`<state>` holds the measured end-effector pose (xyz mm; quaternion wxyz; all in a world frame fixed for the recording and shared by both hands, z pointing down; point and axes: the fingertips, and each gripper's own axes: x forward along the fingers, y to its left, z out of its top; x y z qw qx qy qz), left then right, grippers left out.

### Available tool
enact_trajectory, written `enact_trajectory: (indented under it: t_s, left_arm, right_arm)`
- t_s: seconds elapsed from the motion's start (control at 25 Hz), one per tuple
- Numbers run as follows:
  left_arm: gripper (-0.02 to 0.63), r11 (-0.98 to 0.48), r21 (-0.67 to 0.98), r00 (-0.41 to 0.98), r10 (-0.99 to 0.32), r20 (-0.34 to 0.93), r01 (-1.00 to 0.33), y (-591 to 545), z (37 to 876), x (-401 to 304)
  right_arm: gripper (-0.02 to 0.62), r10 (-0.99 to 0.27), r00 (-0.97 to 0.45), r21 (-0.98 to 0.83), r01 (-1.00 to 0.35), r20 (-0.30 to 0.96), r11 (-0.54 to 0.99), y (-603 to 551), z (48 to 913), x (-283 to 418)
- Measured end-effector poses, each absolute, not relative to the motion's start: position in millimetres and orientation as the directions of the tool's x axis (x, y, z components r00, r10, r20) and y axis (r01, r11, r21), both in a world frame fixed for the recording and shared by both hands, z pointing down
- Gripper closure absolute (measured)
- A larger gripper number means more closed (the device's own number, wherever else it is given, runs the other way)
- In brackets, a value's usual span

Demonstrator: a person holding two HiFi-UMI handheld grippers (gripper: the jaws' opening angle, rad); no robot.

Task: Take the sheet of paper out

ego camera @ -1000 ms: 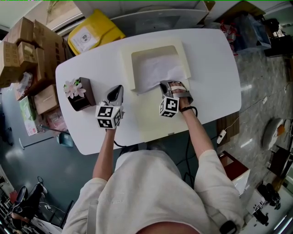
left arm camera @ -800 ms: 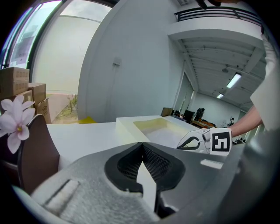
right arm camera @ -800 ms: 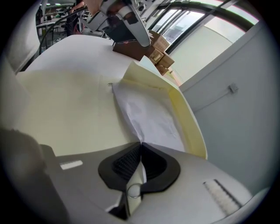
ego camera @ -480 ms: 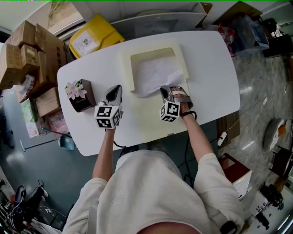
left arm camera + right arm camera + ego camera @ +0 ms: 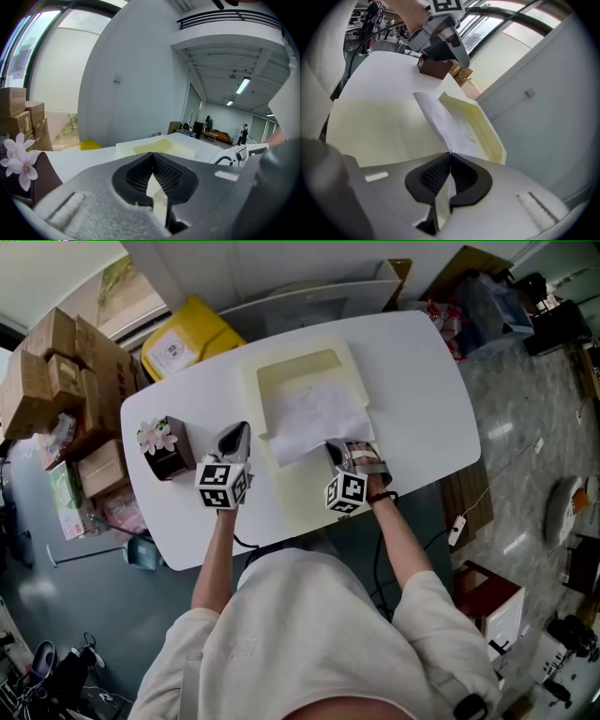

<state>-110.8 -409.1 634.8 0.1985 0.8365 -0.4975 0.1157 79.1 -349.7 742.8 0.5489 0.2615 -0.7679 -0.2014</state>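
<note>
A cream folder [image 5: 272, 371] lies open on the white table [image 5: 422, 390]. A white sheet of paper [image 5: 314, 418] sticks partly out of the folder's pocket toward me. My right gripper [image 5: 334, 448] is shut on the sheet's near edge; in the right gripper view the sheet [image 5: 447, 126] runs from the closed jaws to the pocket [image 5: 480, 126]. My left gripper [image 5: 234, 439] hovers over the table left of the folder, jaws together with nothing between them.
A brown box with pink flowers [image 5: 161, 446] stands at the table's left end. Cardboard boxes [image 5: 56, 381] and a yellow bin [image 5: 183, 338] sit on the floor beyond the table. The folder's flap [image 5: 314, 498] reaches the near table edge.
The right gripper has drawn back toward me with the sheet, so more paper lies outside the pocket. The left gripper has stayed in place.
</note>
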Motion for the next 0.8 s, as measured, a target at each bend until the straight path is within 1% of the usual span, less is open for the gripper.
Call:
enact_trajectory:
  t_s: [0.44,0.68,0.8]
  left_arm:
    - [0.606,-0.481,0.183,0.515,-0.791,0.33,-0.857,-414,594,-88]
    - [0.606,-0.492,0.159,0.517,-0.802,0.3,-0.856,-416,572,-81]
    - [0.606,-0.494,0.151,0.517,-0.809,0.281,-0.856,-418,562,-78]
  right_arm:
    - [0.591,-0.686,-0.285,0.594,-0.349,0.67,0.725,-345,687,94]
    - [0.591,-0.727,-0.323,0.56,-0.477,0.606,0.678,-357,646,99]
    - [0.591,-0.747,-0.342,0.555,-0.511,0.57,0.657,-365,625,97]
